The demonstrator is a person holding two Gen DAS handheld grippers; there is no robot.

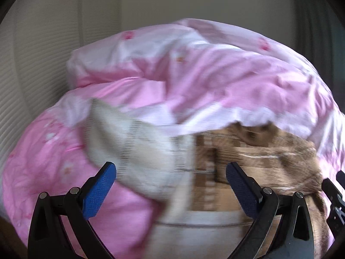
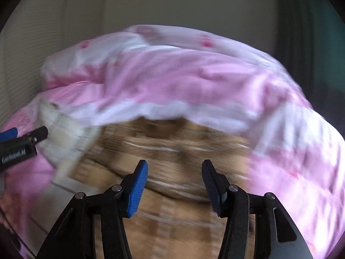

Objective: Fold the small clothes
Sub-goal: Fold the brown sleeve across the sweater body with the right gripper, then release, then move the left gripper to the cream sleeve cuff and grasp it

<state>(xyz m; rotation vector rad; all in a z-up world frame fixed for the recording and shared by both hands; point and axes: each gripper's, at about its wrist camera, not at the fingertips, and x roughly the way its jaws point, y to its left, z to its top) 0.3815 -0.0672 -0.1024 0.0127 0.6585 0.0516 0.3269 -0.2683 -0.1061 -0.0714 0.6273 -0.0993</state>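
A small brown-and-tan checked garment (image 1: 248, 159) with a cream-white part (image 1: 138, 146) lies crumpled on a pink bed, blurred by motion. My left gripper (image 1: 170, 185) is open above the seam between the cream and brown cloth, holding nothing. In the right wrist view the brown garment (image 2: 172, 142) fills the middle and its cream part (image 2: 64, 133) lies at the left. My right gripper (image 2: 174, 183) is open over the brown cloth, empty. The left gripper (image 2: 19, 142) shows at the left edge there, beside the cream cloth.
A rumpled pink and white quilt (image 1: 194, 73) is heaped behind and around the garment, also in the right wrist view (image 2: 183, 79). A pale wall (image 1: 43, 43) rises at the back and left. A dark curtain (image 2: 301, 32) hangs at the right.
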